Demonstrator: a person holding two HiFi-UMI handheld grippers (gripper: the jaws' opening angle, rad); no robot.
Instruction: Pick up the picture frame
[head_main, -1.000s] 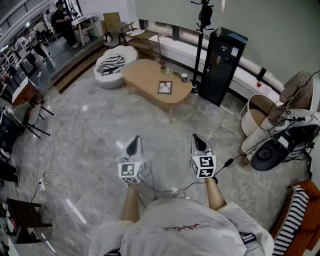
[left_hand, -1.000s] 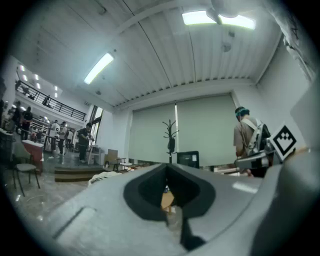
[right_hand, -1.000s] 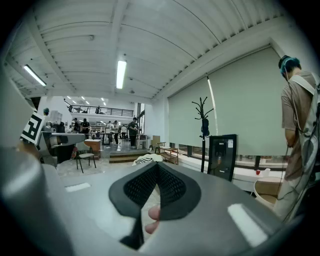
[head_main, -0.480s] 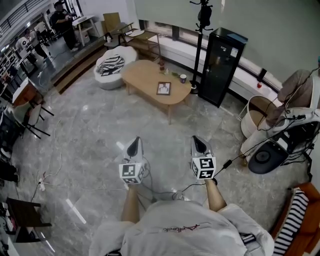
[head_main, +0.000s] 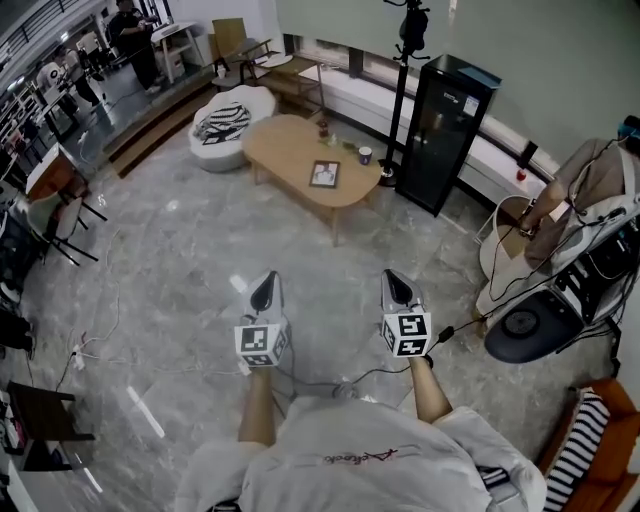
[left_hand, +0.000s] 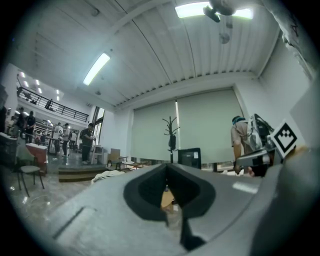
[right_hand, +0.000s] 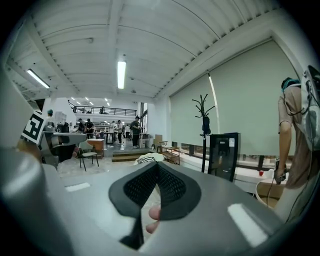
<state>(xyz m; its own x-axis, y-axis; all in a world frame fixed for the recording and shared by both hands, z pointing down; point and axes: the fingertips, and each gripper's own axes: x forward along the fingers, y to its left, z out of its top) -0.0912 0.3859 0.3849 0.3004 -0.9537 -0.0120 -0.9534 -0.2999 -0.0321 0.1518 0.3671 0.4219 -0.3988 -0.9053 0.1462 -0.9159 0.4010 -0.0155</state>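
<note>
Picture frame on table at twelve o'clock draws slightly nearer; left claw and right claw stay closed, empty.

The person wears a white short-sleeved shirt with a line of thin red script across it. The left gripper and the right gripper are built alike, with smooth pale grey shells that taper to a point and are lined inside with black pads. The right gripper's pads are dimpled in a fine grid. At each gripper's near end sits a white block printed with black square markers: the left cube and the right cube.
</note>
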